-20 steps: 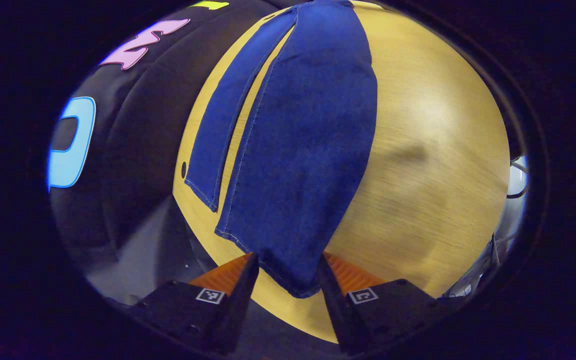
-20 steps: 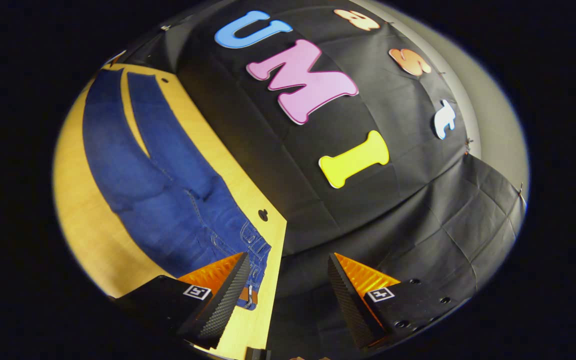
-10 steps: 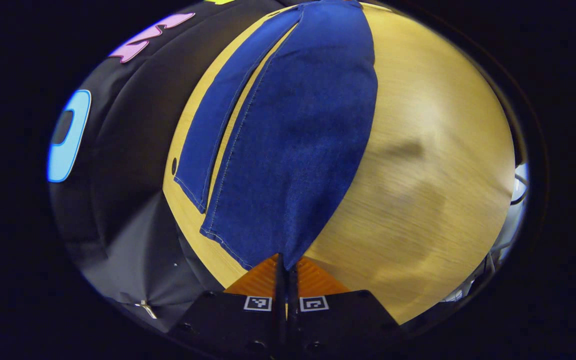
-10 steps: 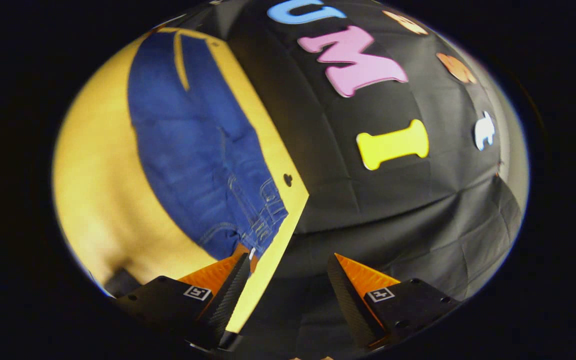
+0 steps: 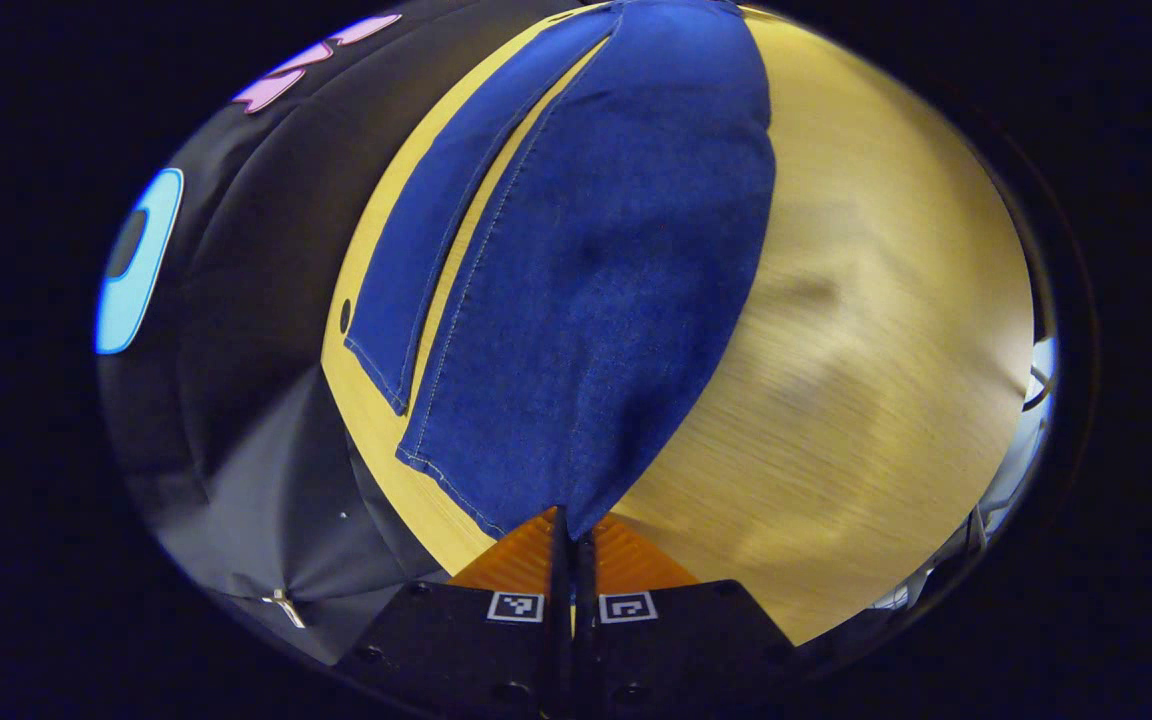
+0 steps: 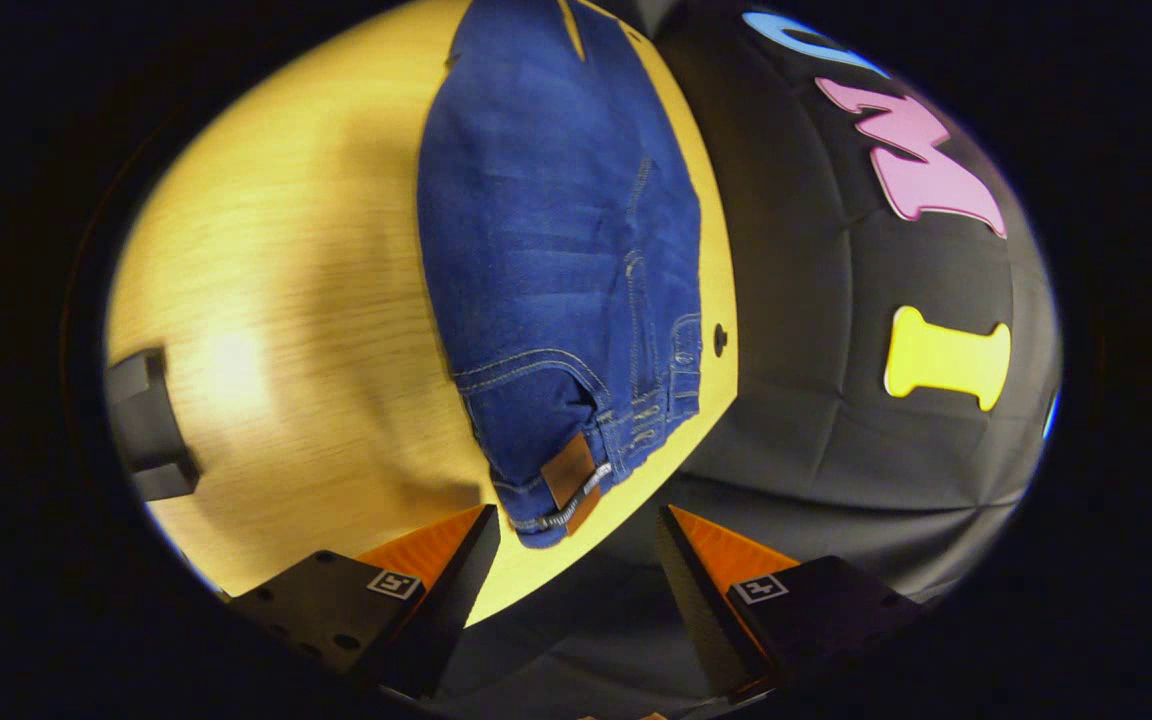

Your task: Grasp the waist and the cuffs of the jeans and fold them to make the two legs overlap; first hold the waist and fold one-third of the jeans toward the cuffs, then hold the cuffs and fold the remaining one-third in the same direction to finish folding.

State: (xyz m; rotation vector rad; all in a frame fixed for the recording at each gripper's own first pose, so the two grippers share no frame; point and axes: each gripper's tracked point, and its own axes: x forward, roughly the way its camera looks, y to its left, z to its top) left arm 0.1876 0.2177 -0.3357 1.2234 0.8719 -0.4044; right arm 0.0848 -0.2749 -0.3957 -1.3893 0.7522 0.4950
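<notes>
Blue jeans [image 5: 586, 280] lie flat on a light wooden table [image 5: 866, 330], legs slightly apart. In the left gripper view my left gripper [image 5: 570, 540] is shut on the corner of the near leg's cuff [image 5: 496, 480]; the other leg [image 5: 426, 260] lies to its left. In the right gripper view the waist [image 6: 576, 470] with a brown leather patch [image 6: 568, 473] lies by the table's corner. My right gripper [image 6: 576, 545] is open just short of the waistband, which sits between and slightly beyond the fingers, untouched.
The black booth cloth [image 6: 836, 420] hangs close behind the table's far edge. A dark block-shaped object [image 6: 146, 425] stands at the left of the right gripper view. Bare wood [image 6: 286, 300] lies beside the jeans. Cables [image 5: 1031, 380] show past the table's right edge.
My left gripper closed on the cuff corner a second ago and holds it still. My right gripper swung around toward the waist, which now lies centred ahead of its open fingers.
</notes>
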